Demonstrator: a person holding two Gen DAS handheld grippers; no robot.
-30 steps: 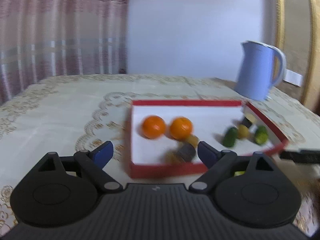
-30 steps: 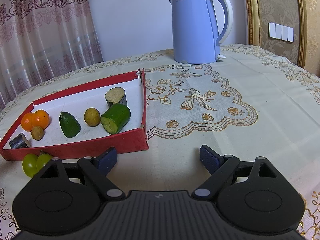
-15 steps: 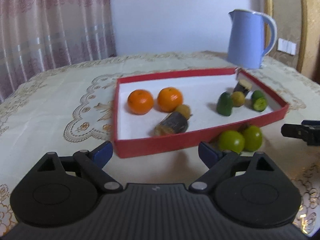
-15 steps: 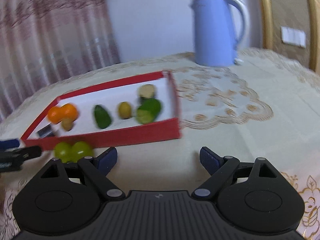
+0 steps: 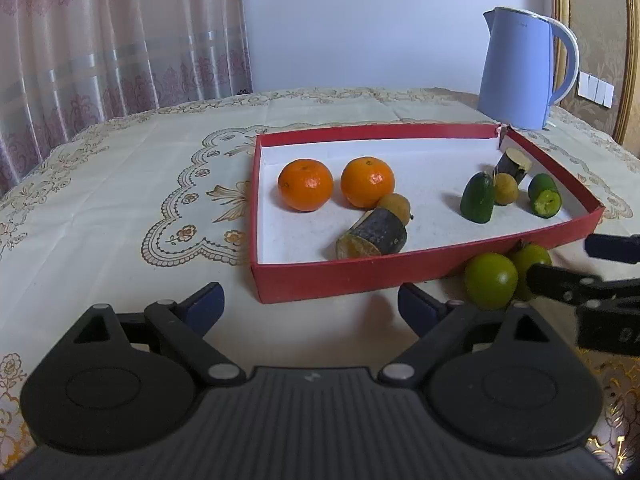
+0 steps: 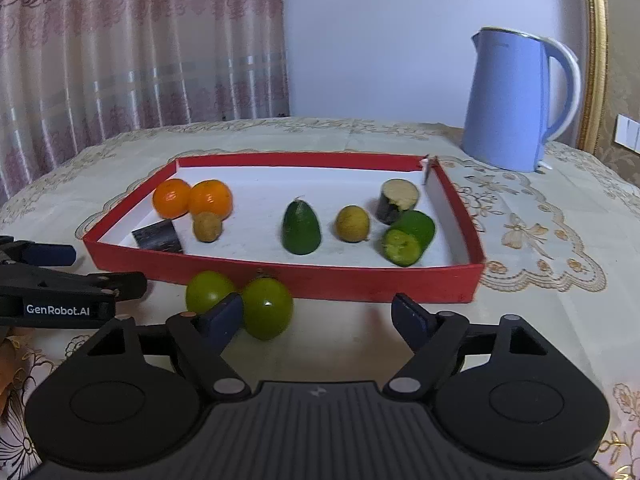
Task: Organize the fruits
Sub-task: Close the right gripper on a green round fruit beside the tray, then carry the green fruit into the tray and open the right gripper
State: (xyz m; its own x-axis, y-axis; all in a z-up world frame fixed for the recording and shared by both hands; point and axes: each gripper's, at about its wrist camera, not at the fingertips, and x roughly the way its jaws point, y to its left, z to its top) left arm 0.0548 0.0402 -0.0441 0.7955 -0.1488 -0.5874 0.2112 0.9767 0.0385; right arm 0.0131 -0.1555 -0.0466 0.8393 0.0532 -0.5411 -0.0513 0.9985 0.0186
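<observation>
In the right wrist view the right gripper (image 6: 318, 314) sits low at centre, its jaws apart and just been closing, with nothing pressed between them; its left pad stands between two green fruits (image 6: 266, 307) lying on the tablecloth (image 6: 540, 280) just in front of the red tray (image 6: 360, 280). In the left wrist view the left gripper (image 5: 310, 302) gapes wide and empty before the tray's near wall, oranges (image 5: 306, 185) inside at centre

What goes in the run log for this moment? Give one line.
stage: approach | left gripper: open, empty | right gripper: open, jaws just closing, empty | two green fruits: on tablecloth outside red tray
</observation>
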